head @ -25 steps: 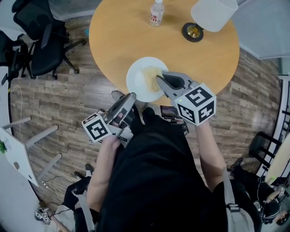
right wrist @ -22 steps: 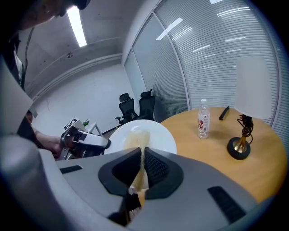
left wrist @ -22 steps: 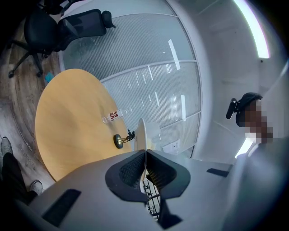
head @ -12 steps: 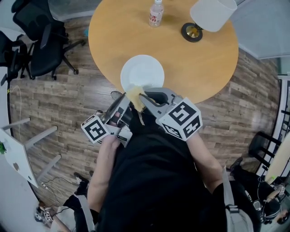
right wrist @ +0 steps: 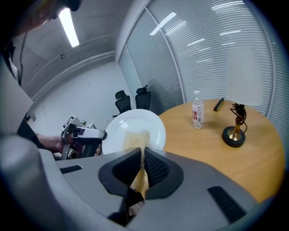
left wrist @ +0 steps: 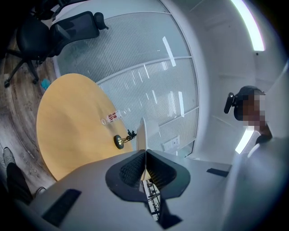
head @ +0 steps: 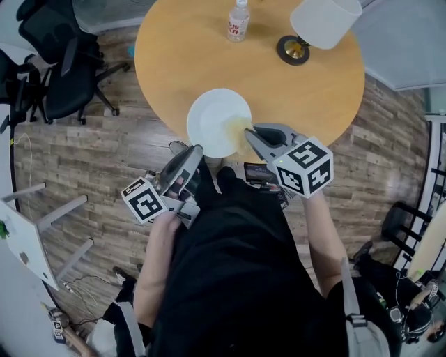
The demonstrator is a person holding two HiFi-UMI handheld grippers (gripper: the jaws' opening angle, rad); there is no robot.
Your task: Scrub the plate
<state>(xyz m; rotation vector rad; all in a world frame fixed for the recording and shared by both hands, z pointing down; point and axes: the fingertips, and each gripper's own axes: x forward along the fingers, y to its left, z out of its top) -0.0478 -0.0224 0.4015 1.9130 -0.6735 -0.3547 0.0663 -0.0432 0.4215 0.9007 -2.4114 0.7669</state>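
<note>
A white plate (head: 212, 115) hangs over the near edge of the round wooden table (head: 181, 56). My left gripper (head: 197, 150) is shut on the plate's near rim, which shows edge-on as a thin white sliver (left wrist: 142, 135) between the jaws of the left gripper (left wrist: 145, 153). My right gripper (head: 249, 132) is shut on a yellow sponge (head: 237, 126) that rests on the plate's right part. In the right gripper view the plate (right wrist: 149, 124) faces me, the sponge (right wrist: 135, 139) lies on it ahead of the right gripper (right wrist: 142, 151), and the left gripper (right wrist: 83, 135) holds its left rim.
A clear bottle (head: 238, 19) and a lamp with a white shade (head: 324, 21) stand at the table's far side. Black office chairs (head: 56, 63) are on the wood floor to the left. A small dark object (head: 260, 173) lies on the floor near the person's feet.
The right gripper pulled the sponge from the plate's middle down to its near edge, then pushed it back up onto the plate's right side. The left gripper kept its hold on the rim.
</note>
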